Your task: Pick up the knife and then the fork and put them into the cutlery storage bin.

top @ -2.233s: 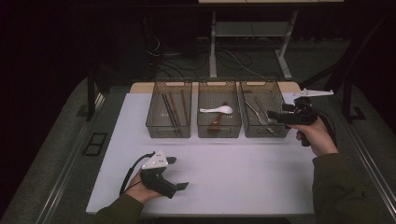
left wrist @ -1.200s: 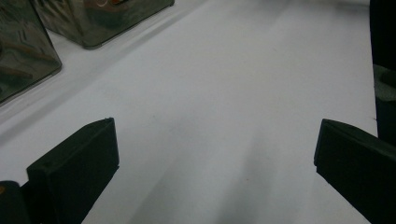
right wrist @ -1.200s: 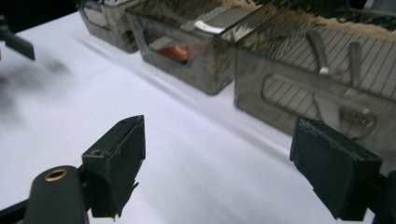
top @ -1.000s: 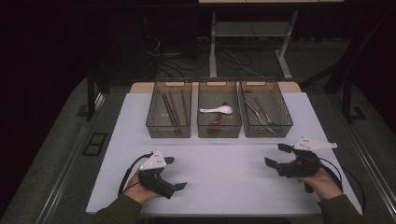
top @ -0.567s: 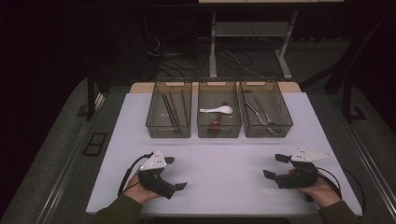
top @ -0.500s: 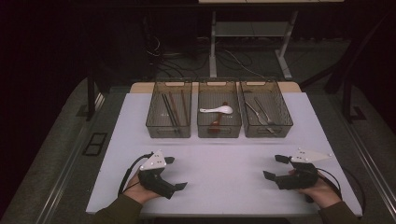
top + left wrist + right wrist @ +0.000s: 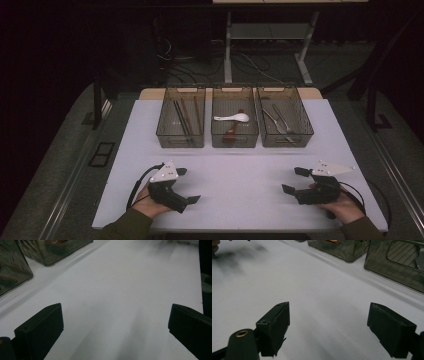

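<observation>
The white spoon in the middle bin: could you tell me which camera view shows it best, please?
The high view: the white spoon lies in plain sight across the middle bin, seen from above. The two gripper views look low across the table and catch only bin walls, blurred at their upper edges.

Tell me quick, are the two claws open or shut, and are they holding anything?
Left black two-jaw gripper: open, holding nothing, over the white table.
Right black two-jaw gripper: open, holding nothing.

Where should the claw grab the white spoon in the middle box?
Probably the handle. The white spoon lies flat across the top of the middle box, its bowl to the right, its thin handle pointing left. Coming straight down from above looks best, since the box walls block the sides. Both the left claw and right claw are open.
</observation>
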{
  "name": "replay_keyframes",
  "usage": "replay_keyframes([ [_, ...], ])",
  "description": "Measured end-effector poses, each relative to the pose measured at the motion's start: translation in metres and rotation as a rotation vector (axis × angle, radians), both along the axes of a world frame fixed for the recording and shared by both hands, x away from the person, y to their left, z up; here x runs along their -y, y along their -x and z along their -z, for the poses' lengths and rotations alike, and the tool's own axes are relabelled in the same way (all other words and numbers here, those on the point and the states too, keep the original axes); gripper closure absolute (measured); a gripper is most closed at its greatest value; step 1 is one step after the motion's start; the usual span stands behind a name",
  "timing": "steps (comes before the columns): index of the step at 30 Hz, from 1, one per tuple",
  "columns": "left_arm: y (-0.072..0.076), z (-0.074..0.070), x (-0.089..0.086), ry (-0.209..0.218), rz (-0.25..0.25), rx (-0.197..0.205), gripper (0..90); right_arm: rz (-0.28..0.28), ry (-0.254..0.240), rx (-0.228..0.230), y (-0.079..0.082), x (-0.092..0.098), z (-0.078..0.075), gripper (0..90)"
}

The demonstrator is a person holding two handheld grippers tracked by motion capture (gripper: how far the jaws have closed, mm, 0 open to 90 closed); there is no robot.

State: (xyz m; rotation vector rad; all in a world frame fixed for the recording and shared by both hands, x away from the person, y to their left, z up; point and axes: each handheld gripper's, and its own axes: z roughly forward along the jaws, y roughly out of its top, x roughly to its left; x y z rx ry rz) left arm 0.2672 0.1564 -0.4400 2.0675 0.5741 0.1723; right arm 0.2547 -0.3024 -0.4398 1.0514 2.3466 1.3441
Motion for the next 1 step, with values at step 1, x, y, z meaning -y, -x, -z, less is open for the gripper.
replay_keyframes([
  [1, 0.0000, 0.0000, 0.0000, 0.000, 0.000, 0.000, 0.0, -0.001, 0.000, 0.001, 0.0000, 0.0000, 0.0000, 18.4],
])
